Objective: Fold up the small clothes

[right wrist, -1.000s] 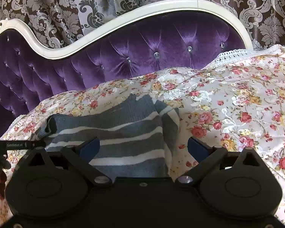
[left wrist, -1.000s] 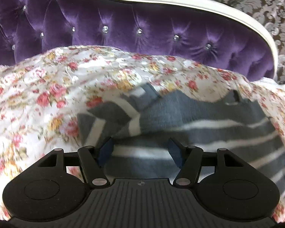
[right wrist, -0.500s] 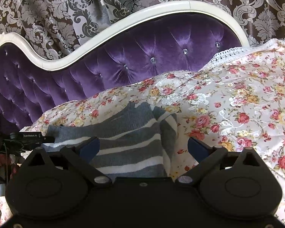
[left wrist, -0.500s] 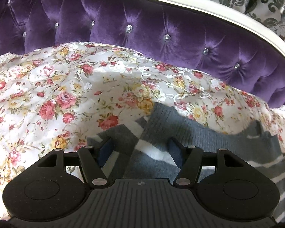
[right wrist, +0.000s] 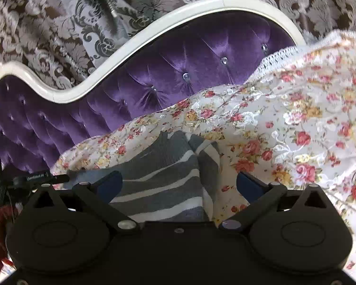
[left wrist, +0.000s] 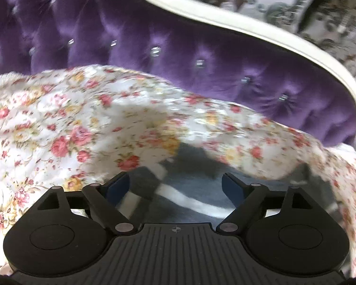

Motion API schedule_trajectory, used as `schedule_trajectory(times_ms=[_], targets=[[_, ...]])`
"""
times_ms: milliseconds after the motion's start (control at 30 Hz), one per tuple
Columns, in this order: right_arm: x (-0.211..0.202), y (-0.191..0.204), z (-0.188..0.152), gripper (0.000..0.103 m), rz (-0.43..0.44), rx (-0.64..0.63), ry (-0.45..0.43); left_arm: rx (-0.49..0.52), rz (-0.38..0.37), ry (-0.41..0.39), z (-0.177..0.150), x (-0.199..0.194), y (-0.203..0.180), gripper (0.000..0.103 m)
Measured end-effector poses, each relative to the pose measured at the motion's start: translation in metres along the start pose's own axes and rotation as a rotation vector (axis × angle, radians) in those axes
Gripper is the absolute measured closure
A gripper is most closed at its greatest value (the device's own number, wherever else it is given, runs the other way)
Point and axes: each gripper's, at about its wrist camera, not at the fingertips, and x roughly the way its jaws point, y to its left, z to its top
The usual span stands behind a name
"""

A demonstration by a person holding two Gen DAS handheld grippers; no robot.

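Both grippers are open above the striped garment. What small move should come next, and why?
Probably lower the left hand-held gripper onto the folded-over sleeve of the grey striped sweater and close. Its jaws stand open, holding nothing, and the sweater lies only partly folded on the floral cover.

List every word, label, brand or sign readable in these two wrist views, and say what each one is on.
Small white print on the black bar at the left edge of the right wrist view: too small and blurred to read for certain.
Round crosshair mark on the left gripper's ribbed body: a symbol only, no letters.
Nothing readable on the striped grey sweater or the floral bedspread.
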Motion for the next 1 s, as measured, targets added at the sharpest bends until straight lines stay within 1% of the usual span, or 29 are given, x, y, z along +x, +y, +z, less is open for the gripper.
schedule_trajectory(times_ms=[167,233,333,400,500,733,867,1000], targets=[[0.001,-0.012,0.001,0.0,0.046,0.077,0.019,0.094,-0.081,0.005,-0.016,-0.023,-0.032,0.017],[0.002,-0.017,0.0,0.0,0.063,0.107,0.03,0.118,-0.109,0.011,-0.025,-0.028,-0.044,0.017],[0.006,-0.023,-0.001,0.0,0.083,0.148,0.051,0.145,-0.128,0.033,-0.038,-0.029,-0.058,0.017],[0.007,-0.025,-0.002,0.0,0.083,0.164,0.063,0.169,-0.12,0.054,-0.047,-0.027,-0.066,0.017],[0.008,-0.024,-0.004,0.0,0.076,0.158,0.075,0.202,-0.108,0.058,-0.058,-0.025,-0.075,0.017],[0.009,-0.019,-0.004,0.0,0.073,0.134,0.087,0.211,-0.093,0.089,-0.073,-0.014,-0.084,0.017],[0.01,-0.019,-0.004,0.0,0.071,0.132,0.091,0.231,-0.061,0.088,-0.08,-0.009,-0.088,0.017],[0.01,-0.02,-0.004,0.0,0.067,0.129,0.093,0.29,-0.014,0.079,-0.086,-0.007,-0.097,0.015]])
